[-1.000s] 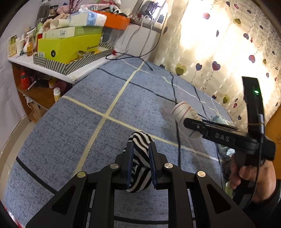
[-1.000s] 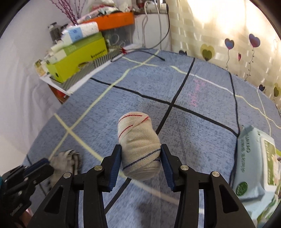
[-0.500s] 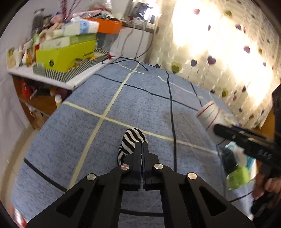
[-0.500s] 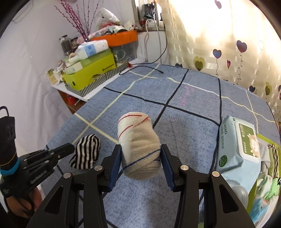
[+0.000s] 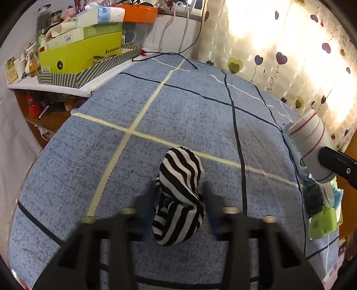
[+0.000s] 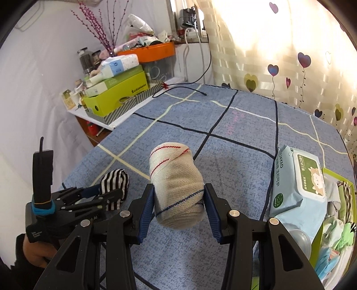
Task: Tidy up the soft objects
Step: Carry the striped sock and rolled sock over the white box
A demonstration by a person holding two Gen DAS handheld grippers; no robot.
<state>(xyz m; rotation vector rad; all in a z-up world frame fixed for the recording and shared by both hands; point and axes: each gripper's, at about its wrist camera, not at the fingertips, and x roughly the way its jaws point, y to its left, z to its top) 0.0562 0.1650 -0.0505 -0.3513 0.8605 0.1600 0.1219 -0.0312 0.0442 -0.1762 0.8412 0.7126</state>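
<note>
Left claw: the left gripper (image 5: pixel 178 200) has just been spreading, and its motion-blurred fingers (image 5: pixel 145 207) stand on either side of the striped sock without pressing on it.
Striped sock: a black-and-white rolled sock (image 5: pixel 179 198) lies on the blue bedcover, between the left fingers, just on the near side of a pale tape line.
Right claw: the right gripper (image 6: pixel 179 201) pinches a rolled bandage, its blue-padded fingers (image 6: pixel 147 208) pressed against both sides.
Bandage roll: a beige cloth roll (image 6: pixel 176 187) with thin red and blue threads, held clear above the bedcover, tilted away from the camera.
Person: a hand (image 6: pixel 33 252) grips the handle of the left gripper at the lower left of the right camera's view.
Bedcover: blue speckled fabric (image 5: pixel 189 116) crossed by dark lines and pale tape lines.
Wipes pack: a light blue pack (image 6: pixel 294 185) with a green lid lies at the right edge of the bedcover, beside a green box (image 6: pixel 334 223) stuffed with cloth items.
Shelf: at the far left a white shelf (image 5: pixel 55 88) carries a striped tray, a lime-green carton (image 5: pixel 78 54) and an orange tub (image 5: pixel 140 13).
</note>
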